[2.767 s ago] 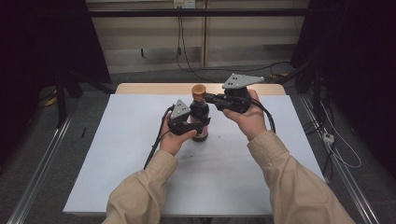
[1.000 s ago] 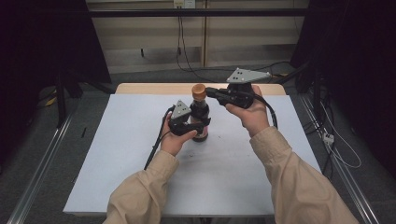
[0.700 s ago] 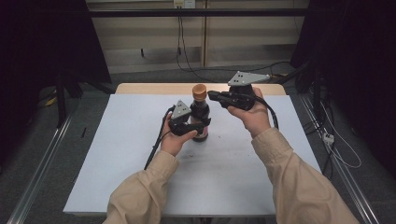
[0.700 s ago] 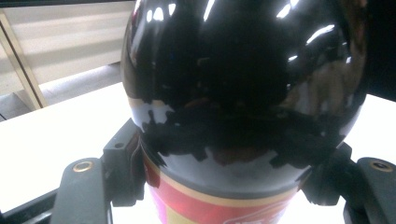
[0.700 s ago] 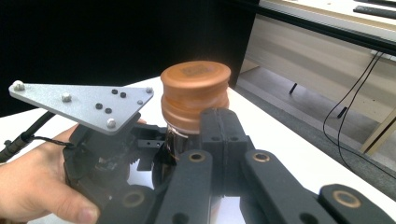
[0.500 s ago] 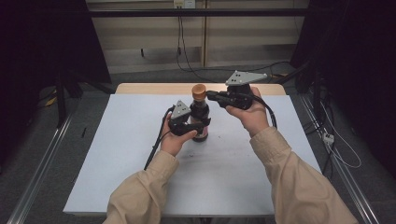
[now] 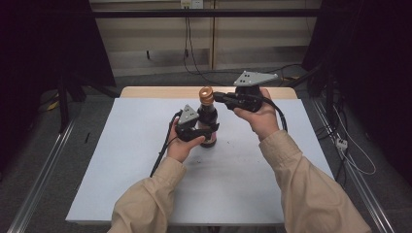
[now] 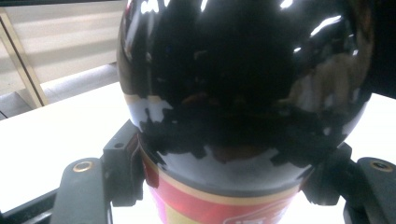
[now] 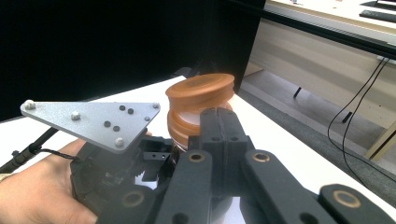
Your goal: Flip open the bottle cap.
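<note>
**Colours and patterns on the table**

Bottle (image 7: 208, 121) showing glossy black glass, copper-orange cap (image 7: 206, 93), red label (image 8: 219, 207) with cream-gold band along its top edge. Both grippers, left gripper (image 7: 210, 130) and right gripper (image 7: 217, 97), showing black, each wearing a plain grey plate dotted with small dark holes. Table cover (image 7: 136, 160) appearing pale bluish-white, plain; tan wood edge peeking at far side. Sleeves (image 7: 311, 189) showing beige.

No readable text, brand, number or sign anywhere. On the dark bottle (image 8: 243, 93), a red and yellow label (image 8: 219, 207) with a trace of white lettering at the lower edge of the left gripper view, cut off and too blurred to read.
</note>
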Motion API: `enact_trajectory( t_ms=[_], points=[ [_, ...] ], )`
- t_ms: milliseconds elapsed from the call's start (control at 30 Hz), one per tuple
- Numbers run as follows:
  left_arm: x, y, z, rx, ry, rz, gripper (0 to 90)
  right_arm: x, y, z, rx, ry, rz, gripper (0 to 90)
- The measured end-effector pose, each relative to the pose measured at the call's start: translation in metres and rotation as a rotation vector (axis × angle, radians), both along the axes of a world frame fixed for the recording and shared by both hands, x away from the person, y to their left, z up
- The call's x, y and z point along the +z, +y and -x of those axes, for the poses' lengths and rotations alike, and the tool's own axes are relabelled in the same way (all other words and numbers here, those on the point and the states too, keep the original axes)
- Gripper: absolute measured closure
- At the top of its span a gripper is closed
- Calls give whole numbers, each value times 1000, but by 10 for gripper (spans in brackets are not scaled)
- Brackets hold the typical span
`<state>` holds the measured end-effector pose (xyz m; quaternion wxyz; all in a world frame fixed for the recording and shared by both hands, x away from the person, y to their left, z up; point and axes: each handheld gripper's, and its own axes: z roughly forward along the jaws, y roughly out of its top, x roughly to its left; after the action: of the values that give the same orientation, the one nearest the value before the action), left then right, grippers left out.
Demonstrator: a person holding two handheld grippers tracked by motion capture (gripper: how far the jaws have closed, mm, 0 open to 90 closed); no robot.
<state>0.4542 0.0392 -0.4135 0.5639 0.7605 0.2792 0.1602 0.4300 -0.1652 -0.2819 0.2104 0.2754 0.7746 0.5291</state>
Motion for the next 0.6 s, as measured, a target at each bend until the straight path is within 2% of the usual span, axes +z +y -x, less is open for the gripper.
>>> enact_trajectory(
  t_ms=[367, 600],
  points=[
    [-1, 0, 0, -5, 2, 5, 295, 6, 4, 1, 4, -15, -46, 900],
    [-1, -2, 1, -4, -10, -4, 293, 11, 13, 0, 20, -26, -50, 900]
  ],
)
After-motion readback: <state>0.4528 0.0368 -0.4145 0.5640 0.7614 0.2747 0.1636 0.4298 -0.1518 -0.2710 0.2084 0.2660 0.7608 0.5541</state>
